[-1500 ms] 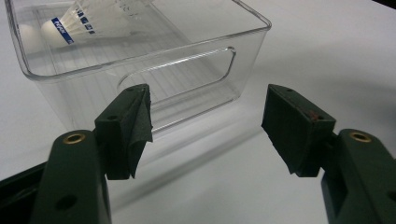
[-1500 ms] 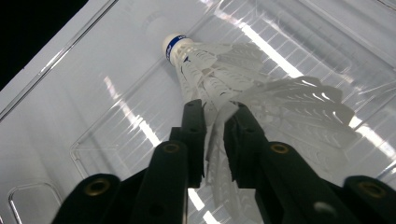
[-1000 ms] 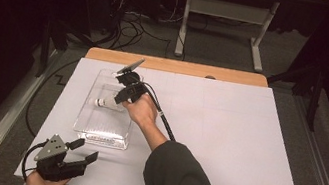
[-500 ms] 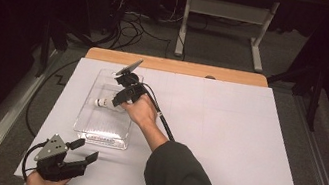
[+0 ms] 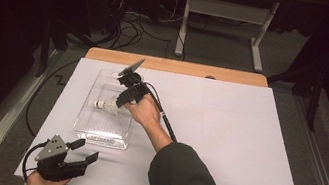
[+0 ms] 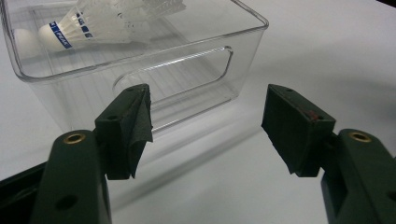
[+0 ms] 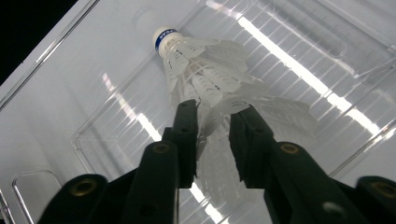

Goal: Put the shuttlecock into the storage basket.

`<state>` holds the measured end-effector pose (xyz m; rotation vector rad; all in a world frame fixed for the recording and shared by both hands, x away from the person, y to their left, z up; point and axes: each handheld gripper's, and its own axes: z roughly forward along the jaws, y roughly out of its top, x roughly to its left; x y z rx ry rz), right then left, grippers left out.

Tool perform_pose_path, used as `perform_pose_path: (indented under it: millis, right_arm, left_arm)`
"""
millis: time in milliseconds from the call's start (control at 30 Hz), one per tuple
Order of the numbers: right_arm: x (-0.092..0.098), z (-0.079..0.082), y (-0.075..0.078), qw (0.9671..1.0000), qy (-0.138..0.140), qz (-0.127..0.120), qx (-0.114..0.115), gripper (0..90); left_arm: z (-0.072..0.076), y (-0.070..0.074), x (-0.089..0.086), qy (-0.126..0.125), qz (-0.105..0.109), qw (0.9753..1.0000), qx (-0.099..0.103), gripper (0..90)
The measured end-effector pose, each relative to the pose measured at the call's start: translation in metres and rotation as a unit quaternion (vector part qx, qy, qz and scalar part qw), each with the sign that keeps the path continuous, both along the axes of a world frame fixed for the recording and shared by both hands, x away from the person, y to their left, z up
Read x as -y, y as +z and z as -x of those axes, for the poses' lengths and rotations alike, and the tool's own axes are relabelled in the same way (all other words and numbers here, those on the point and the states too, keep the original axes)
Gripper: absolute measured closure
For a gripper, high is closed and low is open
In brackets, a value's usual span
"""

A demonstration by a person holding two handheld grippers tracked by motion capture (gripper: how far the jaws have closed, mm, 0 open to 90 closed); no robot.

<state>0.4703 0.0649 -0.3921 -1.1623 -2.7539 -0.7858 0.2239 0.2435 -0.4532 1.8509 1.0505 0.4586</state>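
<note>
Shuttlecock, white feathers pinched in right tongs, clear ribbed bin; left tongs agape.

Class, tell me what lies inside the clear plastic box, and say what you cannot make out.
Inside the clear box lies a white shuttlecock, its feathers between the right tool. The tool covers part of the skirt.

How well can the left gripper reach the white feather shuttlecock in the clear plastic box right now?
Probably yes. The left gripper is open in front of the clear plastic box's near wall, and the top is open. But the right gripper already clamps the white feather shuttlecock.
</note>
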Motion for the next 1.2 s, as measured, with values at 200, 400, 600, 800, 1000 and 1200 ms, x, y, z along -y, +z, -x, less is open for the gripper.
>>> perform_pose_path:
  millis: [200, 400, 600, 800, 1000, 1200]
  right_arm:
    - [0.0, 0.002, -0.003, 1.0, 0.002, -0.003, 0.005, 90.0]
    - [0.002, 0.001, -0.004, 0.9997, -0.008, -0.017, 0.017, 90.0]
    - [0.001, -0.002, -0.007, 0.999, -0.017, -0.031, 0.029, 90.0]
    - [0.003, -0.005, -0.01, 0.9994, -0.02, -0.022, 0.02, 90.0]
    - [0.003, -0.006, -0.013, 0.9996, -0.018, -0.012, 0.015, 82.8]
    - [0.003, -0.004, -0.01, 0.9997, -0.017, -0.007, 0.016, 76.3]
  left_arm:
    - [0.0, 0.0, 0.0, 0.0, 0.0, 1.0, 0.0, 33.7]
    - [0.0, 0.0, 0.0, 0.0, 0.0, 1.0, 0.001, 33.7]
    - [0.0, 0.0, -0.001, 0.0, 0.0, 1.0, 0.001, 33.7]
    - [0.0, 0.0, 0.0, 0.001, 0.001, 1.0, 0.001, 33.7]
    - [0.0, 0.0, 0.0, 0.0, 0.001, 1.0, 0.001, 33.7]
    - [0.0, 0.0, 0.0, 0.0, -0.001, 1.0, 0.001, 33.7]
